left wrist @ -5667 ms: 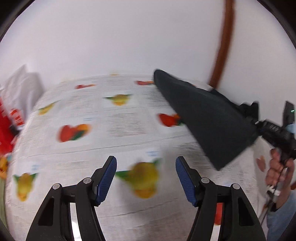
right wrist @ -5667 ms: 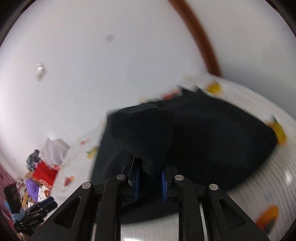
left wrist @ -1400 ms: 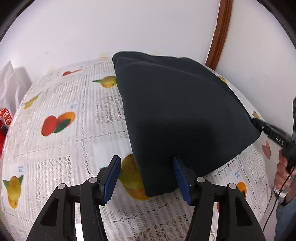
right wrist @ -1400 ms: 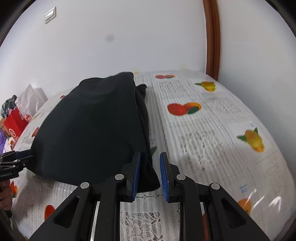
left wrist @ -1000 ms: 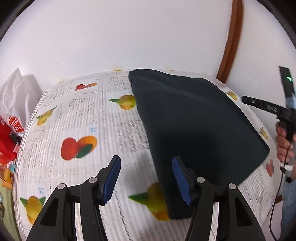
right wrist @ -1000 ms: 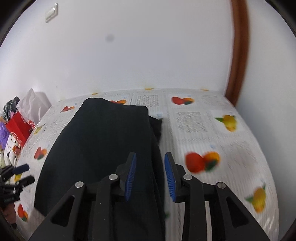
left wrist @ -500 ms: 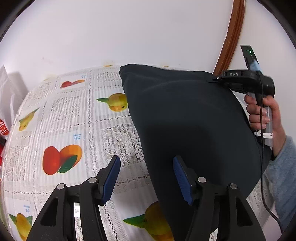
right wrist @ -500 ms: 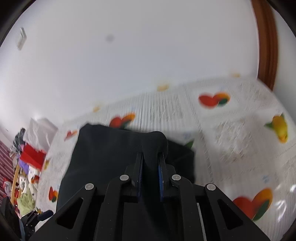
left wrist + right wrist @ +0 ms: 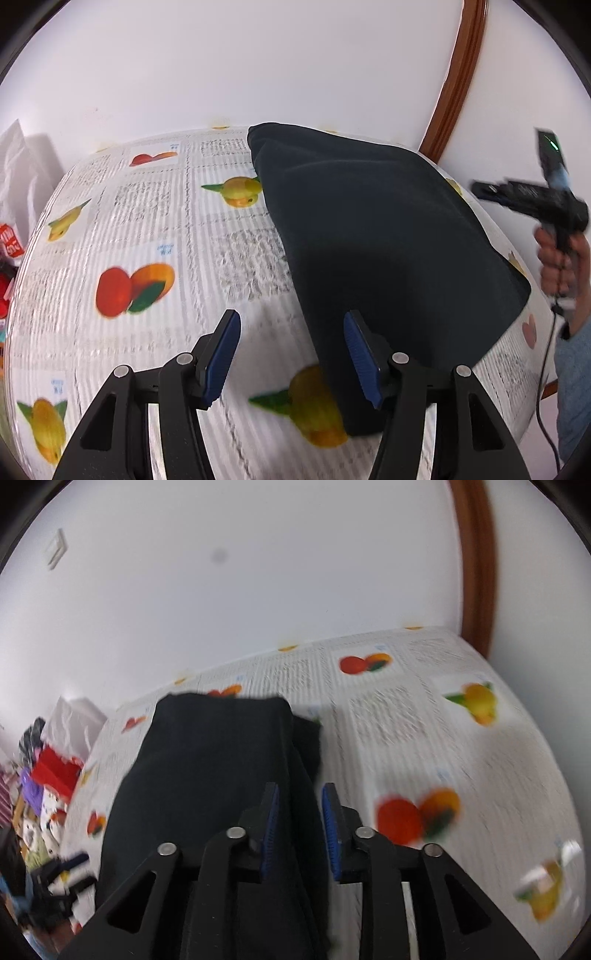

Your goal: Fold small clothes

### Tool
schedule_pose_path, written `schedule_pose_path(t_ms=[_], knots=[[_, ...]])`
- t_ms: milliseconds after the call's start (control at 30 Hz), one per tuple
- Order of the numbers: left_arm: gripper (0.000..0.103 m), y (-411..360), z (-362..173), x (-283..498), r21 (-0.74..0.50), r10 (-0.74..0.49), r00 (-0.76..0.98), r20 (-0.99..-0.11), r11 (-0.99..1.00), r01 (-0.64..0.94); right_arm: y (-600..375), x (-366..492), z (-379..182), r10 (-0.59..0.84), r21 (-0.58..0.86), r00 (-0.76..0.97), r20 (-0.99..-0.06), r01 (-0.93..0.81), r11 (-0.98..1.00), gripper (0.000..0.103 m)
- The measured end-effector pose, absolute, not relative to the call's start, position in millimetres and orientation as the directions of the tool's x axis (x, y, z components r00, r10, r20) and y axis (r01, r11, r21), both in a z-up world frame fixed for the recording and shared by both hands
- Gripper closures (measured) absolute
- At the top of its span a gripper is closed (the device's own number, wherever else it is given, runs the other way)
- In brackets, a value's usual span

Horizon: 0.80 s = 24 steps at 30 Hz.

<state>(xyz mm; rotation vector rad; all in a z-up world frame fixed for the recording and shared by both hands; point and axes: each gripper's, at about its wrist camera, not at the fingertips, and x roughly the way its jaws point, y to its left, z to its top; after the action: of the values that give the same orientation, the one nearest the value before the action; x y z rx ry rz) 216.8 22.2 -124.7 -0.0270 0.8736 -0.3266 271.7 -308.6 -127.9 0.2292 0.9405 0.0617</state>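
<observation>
Black cloth (image 9: pixel 207 775) under right gripper (image 9: pixel 299 827), released

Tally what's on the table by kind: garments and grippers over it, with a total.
Dark garments: 1
Grippers: 2, the left gripper and the right gripper
Total: 3
</observation>
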Motion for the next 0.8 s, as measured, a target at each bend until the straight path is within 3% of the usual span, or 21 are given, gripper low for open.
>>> schedule_pose_path(t_ms=[67,367,600,733,800], knots=[[0.047,24.7,-125.6,208.5,-0.160,-0.294,0.594,-0.749,0.950,0.268,-313.8,242.6,-127.0,0.131,0.203,0.600,-0.789,0.054,0.978,0.065],[0.047,27.3,-131.2,159.6,-0.119,-0.286,0.587,-0.757,0.944,0.307,-317.8,116.5,-144.7,0.054,0.101,0.583,-0.811,0.049,0.994,0.065],[0.048,1.2,-146.6,150.9,-0.057,-0.250,0.574,-0.780,0.941,0.333,-302.4,95.5,-171.4,0.092,0.141,0.565,-0.820,0.043,0.989,0.065],[0.058,-12.8,-150.3,157.4,-0.032,-0.233,0.576,-0.783,0.941,0.337,-289.6,110.3,-176.3,0.151,0.221,0.599,-0.787,0.046,0.974,0.064],[0.073,-16.0,-150.2,161.7,-0.026,-0.222,0.583,-0.782,0.945,0.325,-283.8,121.1,-180.9,0.163,0.236,0.587,-0.793,0.049,0.970,0.065]])
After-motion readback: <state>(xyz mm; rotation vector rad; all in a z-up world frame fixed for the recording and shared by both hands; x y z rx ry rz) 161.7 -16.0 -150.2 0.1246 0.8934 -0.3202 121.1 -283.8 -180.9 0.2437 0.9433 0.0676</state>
